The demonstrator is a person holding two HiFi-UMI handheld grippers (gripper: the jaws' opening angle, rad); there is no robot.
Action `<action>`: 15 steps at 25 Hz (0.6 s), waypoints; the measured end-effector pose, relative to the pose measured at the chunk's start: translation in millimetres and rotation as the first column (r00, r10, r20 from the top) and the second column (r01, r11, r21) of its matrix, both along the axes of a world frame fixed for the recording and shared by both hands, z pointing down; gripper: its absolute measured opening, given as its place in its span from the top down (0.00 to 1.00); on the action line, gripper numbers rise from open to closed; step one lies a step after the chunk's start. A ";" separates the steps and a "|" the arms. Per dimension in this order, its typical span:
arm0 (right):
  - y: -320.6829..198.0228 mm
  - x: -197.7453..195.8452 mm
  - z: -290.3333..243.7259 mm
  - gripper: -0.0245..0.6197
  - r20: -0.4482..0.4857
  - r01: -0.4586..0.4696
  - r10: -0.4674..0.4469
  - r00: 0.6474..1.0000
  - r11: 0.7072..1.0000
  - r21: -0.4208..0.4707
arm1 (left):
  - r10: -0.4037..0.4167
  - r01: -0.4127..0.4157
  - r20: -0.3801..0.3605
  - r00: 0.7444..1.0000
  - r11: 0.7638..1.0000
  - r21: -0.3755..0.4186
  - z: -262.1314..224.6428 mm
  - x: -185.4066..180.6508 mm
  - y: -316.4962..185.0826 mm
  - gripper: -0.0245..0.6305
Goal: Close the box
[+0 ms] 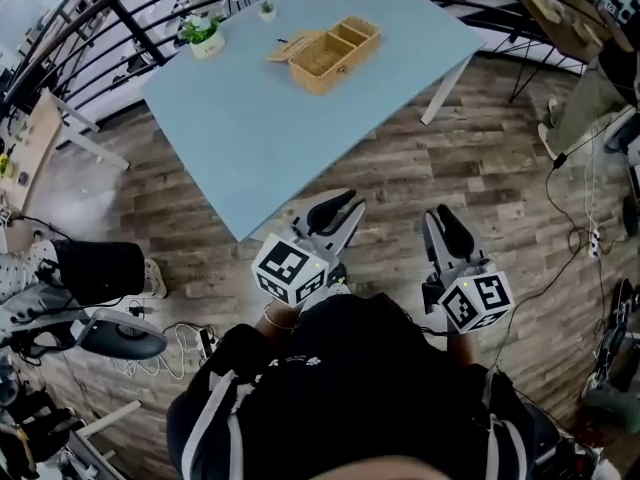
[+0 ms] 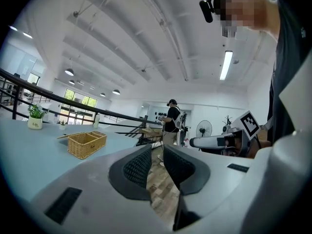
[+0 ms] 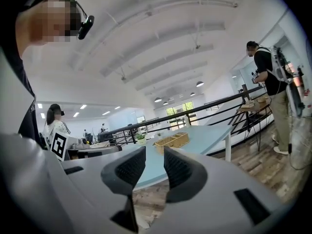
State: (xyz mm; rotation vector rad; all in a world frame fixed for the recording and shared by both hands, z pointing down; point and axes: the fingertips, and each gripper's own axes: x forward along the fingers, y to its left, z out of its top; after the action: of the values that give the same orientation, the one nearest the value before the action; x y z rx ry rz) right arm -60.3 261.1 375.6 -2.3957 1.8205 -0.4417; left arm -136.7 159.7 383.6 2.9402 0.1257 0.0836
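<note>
Head view. I log a light blue table on a wood-plank floor. The wicker box stands on the far part of the table, its lid swung out open on the left side and its compartments showing. A small potted plant stands near the far left corner. My left gripper and right gripper are both held over the floor, short of the table's near edge and well apart from the box.

Left gripper view. I note the left gripper with its jaws a narrow gap apart and nothing held; only floor planks show between them. The wicker box sits on the table to the left, beyond the jaws. A standing person is in the distance.

Right gripper view. I record the right gripper with its jaws slightly parted and empty. The wicker box is ahead on the table, far off. Another person stands at right.
</note>
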 end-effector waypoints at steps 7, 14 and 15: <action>-45.7 12.1 -1.6 0.78 0.007 -0.022 0.022 1.000 1.000 0.007 | 0.011 -0.011 0.007 1.000 1.000 -0.015 2.6 7.3 -40.8 0.88; -85.9 10.1 -1.6 0.78 0.020 0.004 -0.004 1.000 1.000 0.005 | -0.023 0.023 0.006 1.000 1.000 0.001 -1.1 4.2 -81.6 0.88; -89.1 10.5 -1.2 0.78 0.022 0.007 -0.007 1.000 1.000 0.005 | -0.027 0.027 0.006 1.000 1.000 -0.001 -0.6 4.1 -84.3 0.88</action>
State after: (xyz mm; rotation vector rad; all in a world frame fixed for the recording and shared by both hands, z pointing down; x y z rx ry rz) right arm -49.8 172.0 374.4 -2.3724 1.8198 -0.4623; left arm -132.7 75.3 383.0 2.9391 0.0845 0.0882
